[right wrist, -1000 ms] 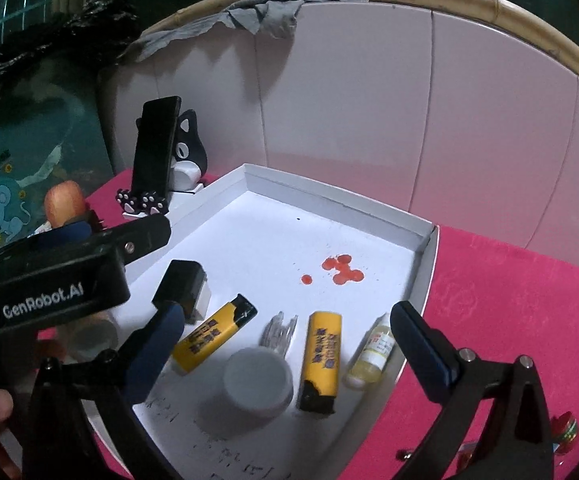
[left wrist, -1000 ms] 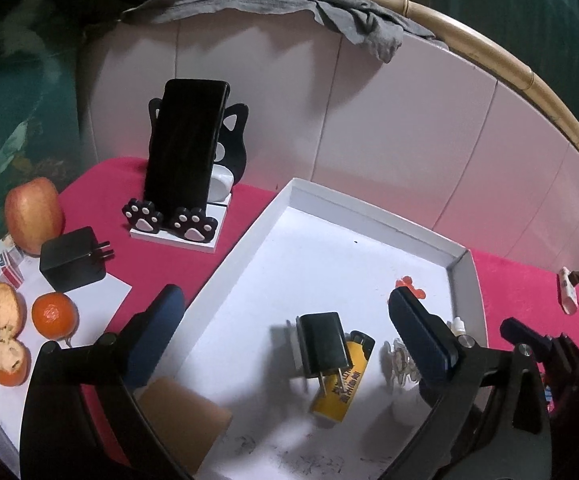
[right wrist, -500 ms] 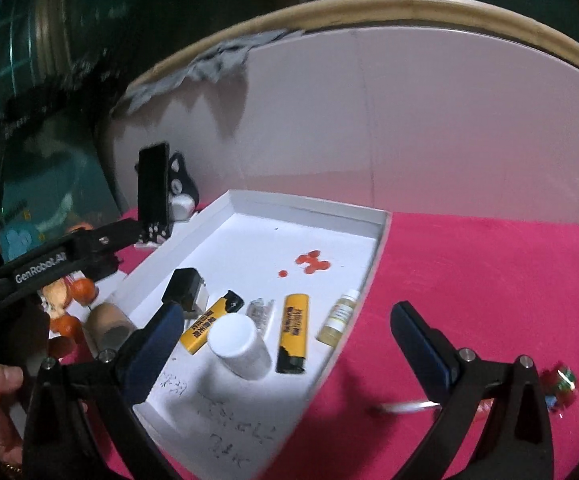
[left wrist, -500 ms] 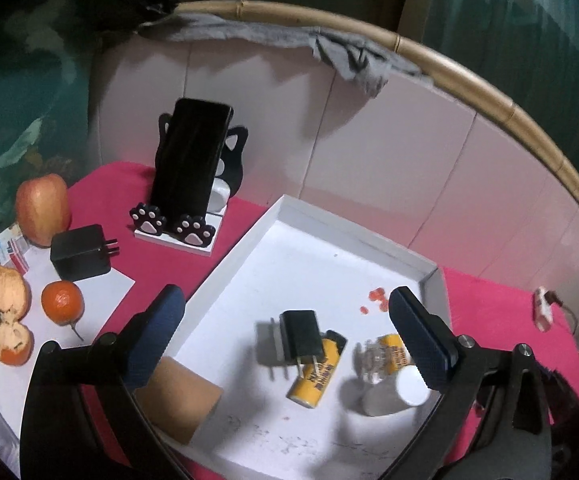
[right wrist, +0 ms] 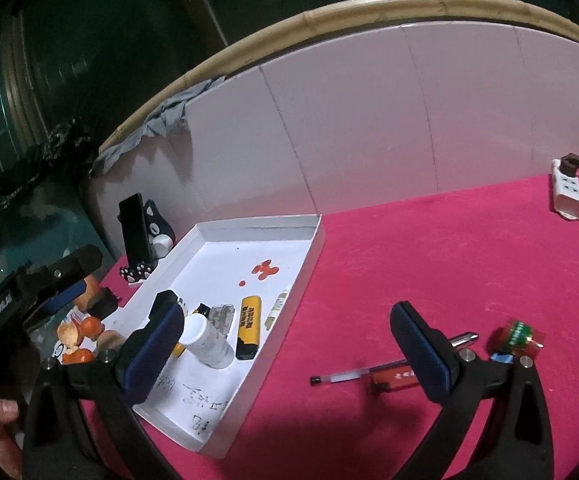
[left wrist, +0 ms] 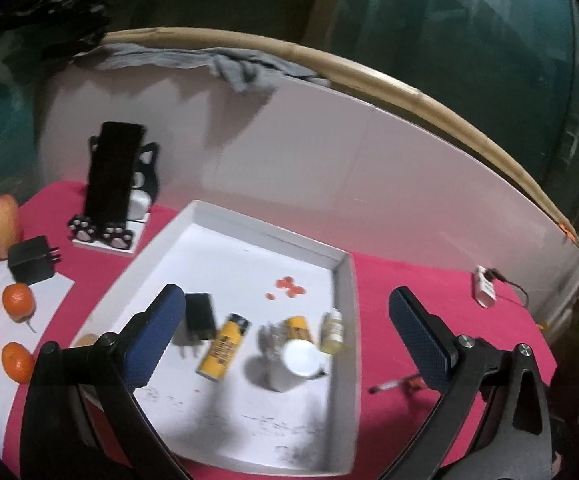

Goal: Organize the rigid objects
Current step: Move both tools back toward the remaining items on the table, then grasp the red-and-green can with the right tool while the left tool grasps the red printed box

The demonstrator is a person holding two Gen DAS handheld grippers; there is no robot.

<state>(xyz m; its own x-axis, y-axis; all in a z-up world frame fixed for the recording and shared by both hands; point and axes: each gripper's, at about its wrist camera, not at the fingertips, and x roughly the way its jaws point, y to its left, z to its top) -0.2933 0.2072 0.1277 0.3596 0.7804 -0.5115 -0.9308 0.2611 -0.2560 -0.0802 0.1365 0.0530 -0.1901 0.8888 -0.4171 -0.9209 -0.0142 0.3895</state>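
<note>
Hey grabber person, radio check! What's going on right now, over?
Left gripper open, empty, over white cardboard tray. Right gripper open, empty, above black-tipped pen on the pink cloth. Nothing blocking the pen.

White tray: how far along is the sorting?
Done: the white tray already holds two yellow lighters, a black charger, a white bottle and a small dropper bottle. In hand: nothing; left gripper and right gripper are both open. Left: the pen and a green-red toy on the pink cloth.
</note>
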